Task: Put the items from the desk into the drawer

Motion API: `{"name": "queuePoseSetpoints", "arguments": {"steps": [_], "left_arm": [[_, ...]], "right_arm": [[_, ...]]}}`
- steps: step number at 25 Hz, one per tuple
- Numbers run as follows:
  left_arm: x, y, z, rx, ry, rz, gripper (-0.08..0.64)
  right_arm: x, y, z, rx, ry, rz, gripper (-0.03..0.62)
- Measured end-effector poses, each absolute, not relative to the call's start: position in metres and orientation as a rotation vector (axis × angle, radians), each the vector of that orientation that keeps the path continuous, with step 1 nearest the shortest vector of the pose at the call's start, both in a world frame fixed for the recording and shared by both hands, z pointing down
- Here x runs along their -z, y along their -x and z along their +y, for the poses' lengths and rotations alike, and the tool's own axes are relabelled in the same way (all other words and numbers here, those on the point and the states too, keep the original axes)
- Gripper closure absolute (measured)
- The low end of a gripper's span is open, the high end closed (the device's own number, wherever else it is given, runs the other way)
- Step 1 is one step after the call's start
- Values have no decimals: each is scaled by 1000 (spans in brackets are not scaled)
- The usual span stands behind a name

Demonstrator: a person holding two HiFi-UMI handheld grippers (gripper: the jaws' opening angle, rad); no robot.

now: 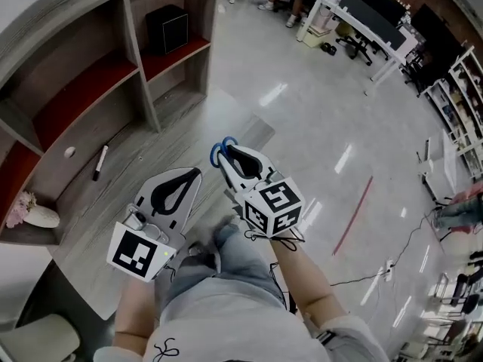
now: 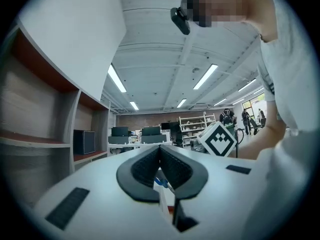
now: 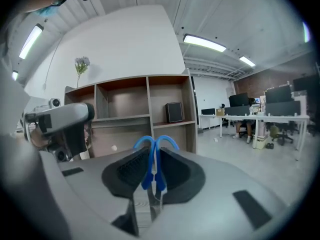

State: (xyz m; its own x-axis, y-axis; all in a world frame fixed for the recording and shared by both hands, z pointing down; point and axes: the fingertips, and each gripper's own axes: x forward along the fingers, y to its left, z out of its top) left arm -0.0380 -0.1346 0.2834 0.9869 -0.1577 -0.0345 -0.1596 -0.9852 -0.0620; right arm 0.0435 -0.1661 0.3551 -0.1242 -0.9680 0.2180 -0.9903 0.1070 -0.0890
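My right gripper is shut on a pair of blue-handled scissors; the two handle loops stick out past the jaw tips, and in the right gripper view the scissors stand upright between the pads of that gripper. My left gripper is held beside it, a little lower and to the left, jaws shut with nothing seen between them. Both hang over the desk's front edge. On the grey wooden desk lie a black marker pen and a small white ball.
Open shelving rises behind the desk, with a black box in the right bay. A white vase with pink flowers stands at the desk's left end. To the right is glossy floor, with office desks and chairs farther off.
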Motion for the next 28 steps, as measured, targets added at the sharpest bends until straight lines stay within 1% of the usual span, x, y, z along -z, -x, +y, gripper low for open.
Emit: {"name": "queuePoseSetpoints", "arguments": {"steps": [5, 12, 18, 28], "left_arm": [[-282, 28, -122, -48, 3063, 227, 549], [-285, 6, -126, -48, 3066, 299, 549], [-278, -39, -112, -106, 3039, 394, 549], [-286, -107, -78, -71, 3026, 587, 549]], "right_arm": [[-340, -52, -142, -280, -2051, -2289, 505], [-339, -73, -138, -243, -2016, -2357, 505], [-341, -113, -121, -204, -1920, -2418, 505], [-359, -176, -100, -117, -1699, -2557, 505]]}}
